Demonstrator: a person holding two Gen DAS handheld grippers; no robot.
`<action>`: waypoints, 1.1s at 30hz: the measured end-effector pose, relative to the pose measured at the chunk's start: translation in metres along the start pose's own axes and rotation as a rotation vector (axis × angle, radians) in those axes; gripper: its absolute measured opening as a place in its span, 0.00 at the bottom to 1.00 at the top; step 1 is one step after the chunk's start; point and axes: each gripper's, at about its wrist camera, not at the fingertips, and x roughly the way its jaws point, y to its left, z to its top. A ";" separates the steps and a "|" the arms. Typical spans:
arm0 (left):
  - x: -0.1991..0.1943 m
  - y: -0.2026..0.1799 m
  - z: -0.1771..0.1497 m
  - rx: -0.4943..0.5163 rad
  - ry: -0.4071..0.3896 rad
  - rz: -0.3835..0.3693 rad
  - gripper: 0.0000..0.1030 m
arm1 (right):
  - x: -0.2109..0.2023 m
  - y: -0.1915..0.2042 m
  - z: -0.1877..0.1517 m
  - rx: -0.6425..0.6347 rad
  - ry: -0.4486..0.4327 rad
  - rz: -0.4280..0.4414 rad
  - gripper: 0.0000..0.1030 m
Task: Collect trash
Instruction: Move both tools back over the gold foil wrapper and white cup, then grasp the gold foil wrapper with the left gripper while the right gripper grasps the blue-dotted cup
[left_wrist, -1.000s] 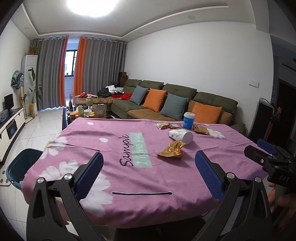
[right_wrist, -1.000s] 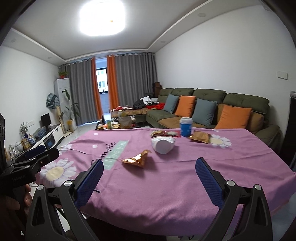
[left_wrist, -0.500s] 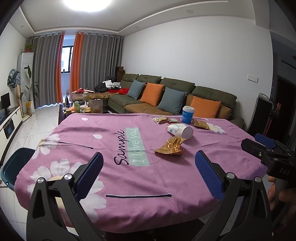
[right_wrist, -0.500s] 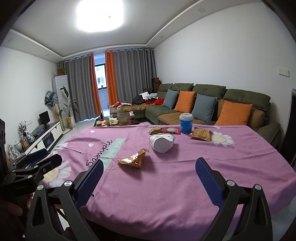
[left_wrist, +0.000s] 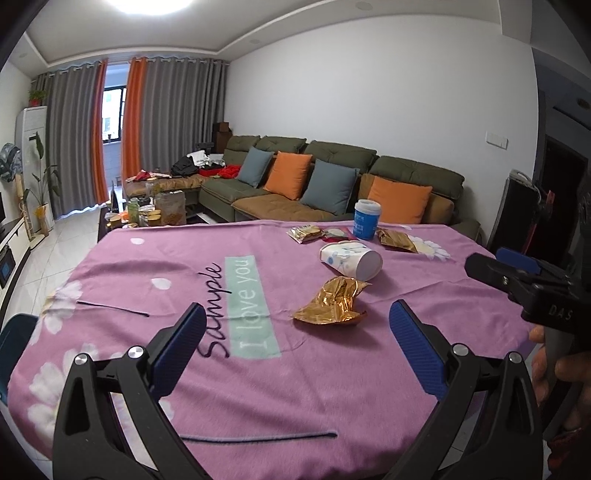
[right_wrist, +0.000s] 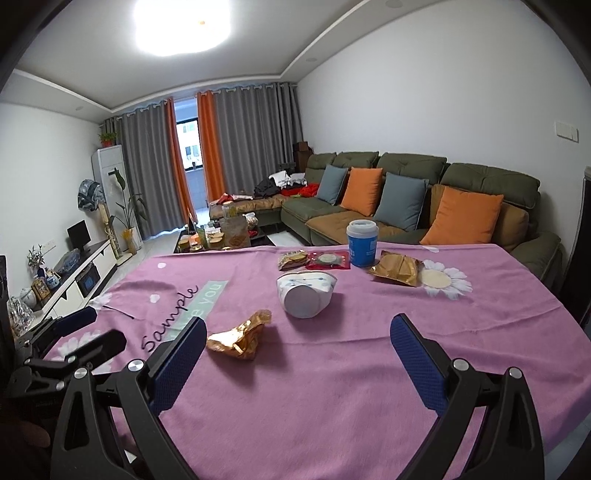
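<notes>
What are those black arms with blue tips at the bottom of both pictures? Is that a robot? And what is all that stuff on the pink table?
No robot here: a person holds one grabber tool in each hand. Each tool has a camera looking along its two blue fingers. One picture comes from the left gripper, the other from the right gripper. Both are open and hold nothing. In the left picture you can also see the other tool at the right edge.

On the pink tablecloth lies trash: a crumpled gold wrapper, a paper cup tipped on its side, a blue cup standing upright, another gold wrapper and two small snack packets beside it.
</notes>
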 end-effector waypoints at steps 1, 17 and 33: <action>0.006 -0.001 0.001 0.005 0.006 -0.003 0.95 | 0.006 -0.003 0.003 0.004 0.005 0.005 0.93; 0.106 -0.033 0.009 0.095 0.127 -0.062 0.95 | 0.096 -0.031 0.029 -0.007 0.134 0.040 0.93; 0.182 -0.055 0.011 0.142 0.346 -0.084 0.95 | 0.168 -0.035 0.037 -0.003 0.253 0.083 0.93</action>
